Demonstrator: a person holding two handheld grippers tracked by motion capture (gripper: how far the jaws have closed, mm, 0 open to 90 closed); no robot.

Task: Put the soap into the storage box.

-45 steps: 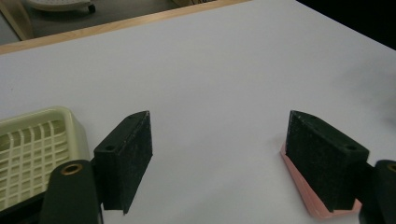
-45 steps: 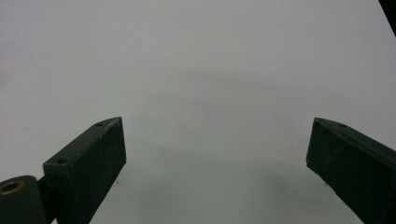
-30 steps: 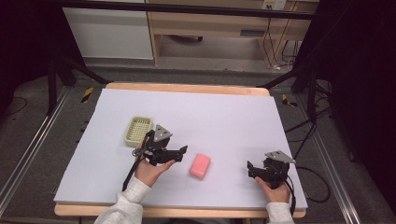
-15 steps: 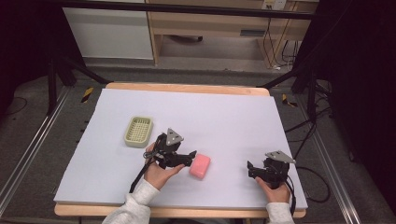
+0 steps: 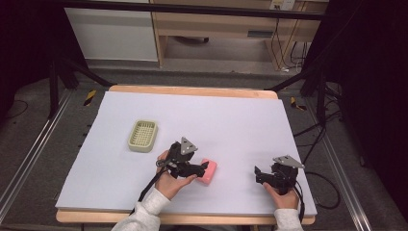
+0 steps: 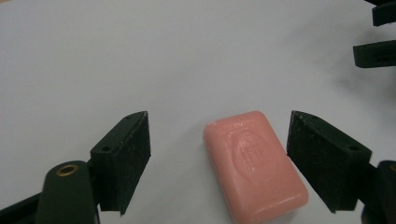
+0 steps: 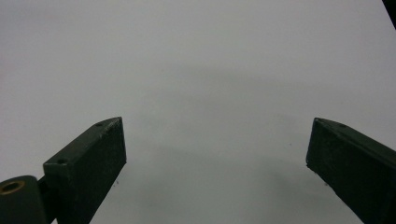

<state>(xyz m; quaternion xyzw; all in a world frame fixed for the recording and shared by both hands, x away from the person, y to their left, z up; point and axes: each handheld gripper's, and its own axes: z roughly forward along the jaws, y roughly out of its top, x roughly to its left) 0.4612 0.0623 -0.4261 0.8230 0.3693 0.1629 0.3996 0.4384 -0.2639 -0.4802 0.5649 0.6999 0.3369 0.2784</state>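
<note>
Pink soap bar [image 6: 254, 164] — between the left hand-held gripper's [image 6: 219, 161] spread jaws

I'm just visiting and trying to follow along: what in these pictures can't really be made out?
- Pink soap: the stamped lettering is too blurred to read in the left gripper view, and the bottom edge cuts off its near end.
- In the high view, the left gripper covers the soap's left end.
- Green soap dish: too small in the high view to tell what it holds.
- Right gripper: edges cut off its open jaws.
</note>
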